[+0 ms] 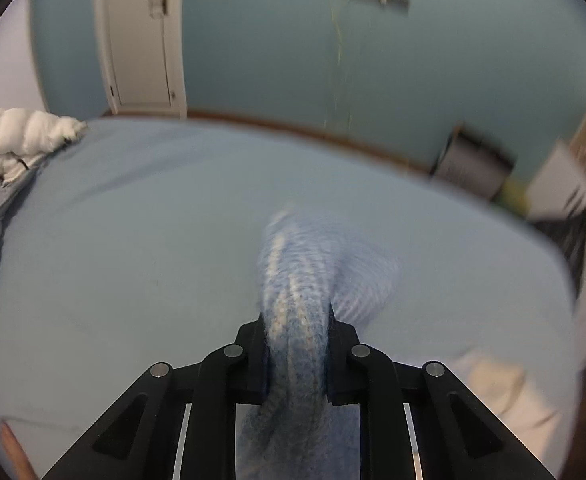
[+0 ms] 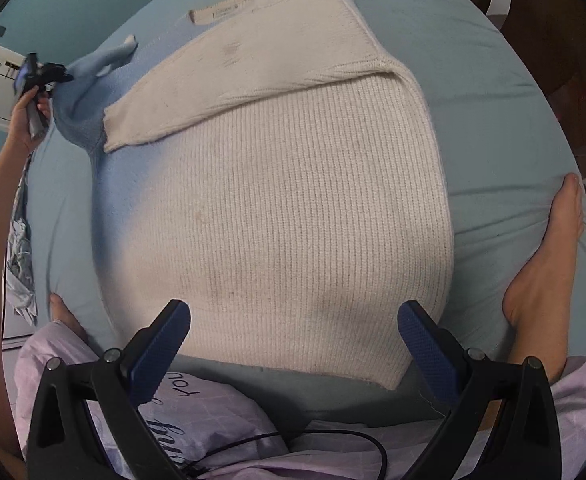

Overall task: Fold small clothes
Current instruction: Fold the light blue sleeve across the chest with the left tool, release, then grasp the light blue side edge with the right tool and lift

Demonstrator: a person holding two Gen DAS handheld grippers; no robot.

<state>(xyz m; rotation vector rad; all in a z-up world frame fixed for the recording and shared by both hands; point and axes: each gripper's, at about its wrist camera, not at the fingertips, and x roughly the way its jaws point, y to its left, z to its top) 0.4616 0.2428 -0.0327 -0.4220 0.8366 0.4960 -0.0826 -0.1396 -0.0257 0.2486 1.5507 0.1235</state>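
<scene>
Far left, white duvet [image 1: 17, 136] bunched on the pale blue bedsheet [image 1: 133, 260]; behind, teal wall [image 1: 253, 48], white door [image 1: 141, 36]. Left gripper [image 1: 297, 340] clamped on the blue sleeve [image 1: 293, 280], lifted. Cream sweater [image 2: 285, 208] flat mid-bed, one sleeve folded across. Right gripper [image 2: 293, 332] spread wide above its hem, empty.

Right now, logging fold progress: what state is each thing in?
sweater: flat on the bed, one sleeve folded across, the other lifted
sleeve: bunched, clamped in the left gripper
left gripper: shut on the sleeve
right gripper: open, above the hem
bed: sheet smooth
</scene>
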